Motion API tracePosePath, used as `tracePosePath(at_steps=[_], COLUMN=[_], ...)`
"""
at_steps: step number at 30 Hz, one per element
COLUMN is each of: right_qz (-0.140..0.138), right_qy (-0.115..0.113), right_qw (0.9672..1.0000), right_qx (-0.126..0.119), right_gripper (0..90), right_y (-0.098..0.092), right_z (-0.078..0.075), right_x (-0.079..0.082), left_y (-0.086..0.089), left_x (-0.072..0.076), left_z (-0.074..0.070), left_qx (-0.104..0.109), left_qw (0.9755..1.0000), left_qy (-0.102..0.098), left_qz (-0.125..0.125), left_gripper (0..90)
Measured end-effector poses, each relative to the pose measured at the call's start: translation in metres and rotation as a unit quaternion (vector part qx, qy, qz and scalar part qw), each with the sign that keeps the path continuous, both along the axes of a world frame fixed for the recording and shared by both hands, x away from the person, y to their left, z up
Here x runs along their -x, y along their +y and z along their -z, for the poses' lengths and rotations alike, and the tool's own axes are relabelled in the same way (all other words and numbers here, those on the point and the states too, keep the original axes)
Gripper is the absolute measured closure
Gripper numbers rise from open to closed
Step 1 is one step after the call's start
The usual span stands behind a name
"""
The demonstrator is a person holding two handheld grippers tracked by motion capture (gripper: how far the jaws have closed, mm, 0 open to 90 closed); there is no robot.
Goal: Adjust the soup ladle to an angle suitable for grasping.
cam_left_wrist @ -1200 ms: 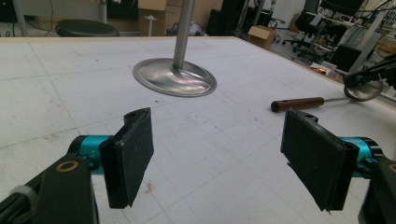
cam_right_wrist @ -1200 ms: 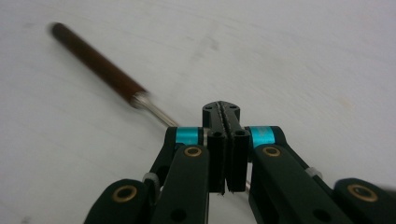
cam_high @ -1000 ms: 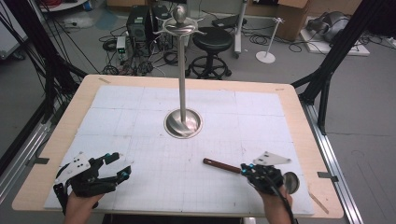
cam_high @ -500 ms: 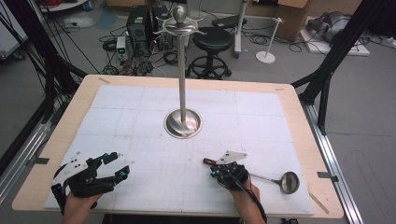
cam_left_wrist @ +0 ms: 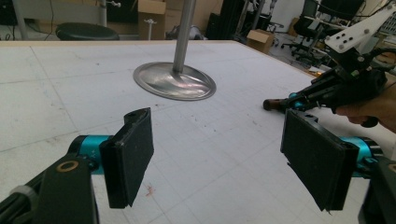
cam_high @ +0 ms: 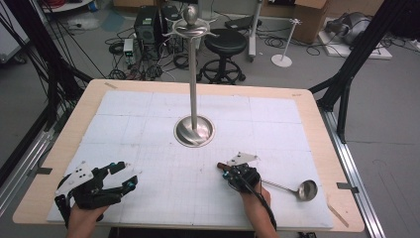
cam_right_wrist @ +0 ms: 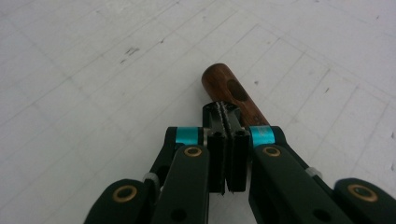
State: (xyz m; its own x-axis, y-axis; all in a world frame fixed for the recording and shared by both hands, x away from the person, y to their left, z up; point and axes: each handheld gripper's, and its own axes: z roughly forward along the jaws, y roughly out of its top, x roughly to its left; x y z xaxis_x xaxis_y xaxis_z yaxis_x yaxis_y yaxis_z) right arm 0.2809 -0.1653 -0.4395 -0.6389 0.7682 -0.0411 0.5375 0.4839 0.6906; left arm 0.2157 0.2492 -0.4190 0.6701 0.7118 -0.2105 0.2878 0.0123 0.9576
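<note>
1. Table [cam_high: 317,124] of pale wood carries a white gridded mat [cam_high: 148,114] over most of its top; stools, cables and boxes stand on the floor beyond its far edge.
2. Stand [cam_high: 192,74], a tall metal pole on a round polished base, rises near the middle of the mat, with curved hooks and a ball at its top. In the left gripper view the base [cam_left_wrist: 173,81] lies ahead of the jaws, well apart from them.
3. Left gripper [cam_high: 126,174] sits at the near left corner of the mat, held in the person's left hand [cam_high: 81,220]. Its two black pads stand wide apart with bare mat between them, touching nothing.
4. Right gripper [cam_high: 225,169] sits near the front of the mat, right of centre, and points toward the left and away from the person. Its pads are pressed flat together; in the right gripper view [cam_right_wrist: 227,112] the tips lie just over the end of the wooden handle.
5. Ladle [cam_high: 307,189] lies on the mat with its metal bowl at the right and its thin shaft running left under the right gripper. The brown wooden handle [cam_right_wrist: 233,95] pokes out past the closed jaw tips. The jaws seem to rest on it, not clamp it, though the contact is hidden.
</note>
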Motion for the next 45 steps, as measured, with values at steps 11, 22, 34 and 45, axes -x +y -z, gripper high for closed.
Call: tracePosePath(at_steps=[11, 22, 34, 45], right_qz=[0.053, 0.083, 0.113, 0.135], right_qy=[-0.004, -0.006, -0.07, -0.139], right_qw=[0.9986, 0.9961, 0.9863, 0.9742], right_qx=[-0.009, -0.028, -0.098, -0.116], right_gripper=[89.2, 83.4, 64.5, 14.8], right_y=[-0.011, -0.024, -0.108, -0.154], right_z=[0.001, -0.001, -0.045, -0.05], right_x=[-0.025, -0.032, 0.032, 0.087], left_y=[0.0, 0.0, -0.001, -0.002], left_x=[0.0, 0.001, 0.0, 0.001], left_z=[0.001, 0.0, 0.0, -0.002], left_qx=[0.001, 0.001, -0.001, 0.006], left_qw=[1.0, 1.0, 1.0, 1.0], left_qy=[0.002, 0.0, 0.001, -0.004], left_qz=[0.001, 0.001, 0.004, 0.002], left_gripper=[25.7, 25.7, 25.7, 19.8])
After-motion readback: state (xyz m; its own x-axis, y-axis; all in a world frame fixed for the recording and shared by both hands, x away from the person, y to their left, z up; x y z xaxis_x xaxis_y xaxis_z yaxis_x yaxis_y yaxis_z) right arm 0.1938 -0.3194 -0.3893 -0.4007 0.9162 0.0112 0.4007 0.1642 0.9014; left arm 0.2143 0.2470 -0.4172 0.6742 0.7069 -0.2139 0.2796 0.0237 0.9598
